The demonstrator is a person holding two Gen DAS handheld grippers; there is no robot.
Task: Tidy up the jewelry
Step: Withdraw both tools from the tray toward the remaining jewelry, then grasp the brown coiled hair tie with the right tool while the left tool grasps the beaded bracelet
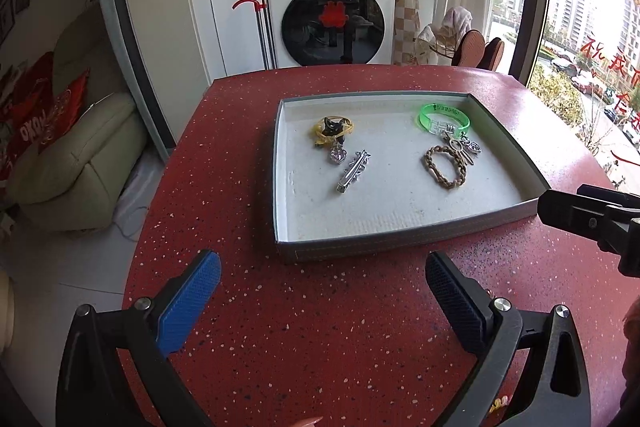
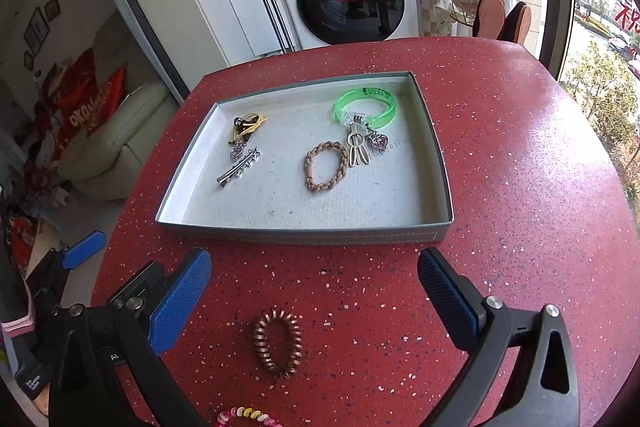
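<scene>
We hold the right gripper (image 2: pixel 314 287) wide open, empty, straddling the copper spiral tie (image 2: pixel 277 343) — presumably our next pick for the tray (image 2: pixel 304 229). Left gripper (image 1: pixel 322 281) likewise open, holding nothing — 2 idle.

Two black plastic grippers are being shown. The left gripper (image 1: pixel 322 289) is being fitted with blue textured pads (image 1: pixel 190 301) on its fingers, silver screws (image 1: pixel 143 303) dotting the black arms. The right gripper (image 2: pixel 314 291) is being seen with matching blue pads (image 2: pixel 180 301), round silver screws (image 2: pixel 491 303) and triangular cutouts. A pink sleeve cuff (image 2: pixel 16 325) is being glimpsed at the edge.
</scene>
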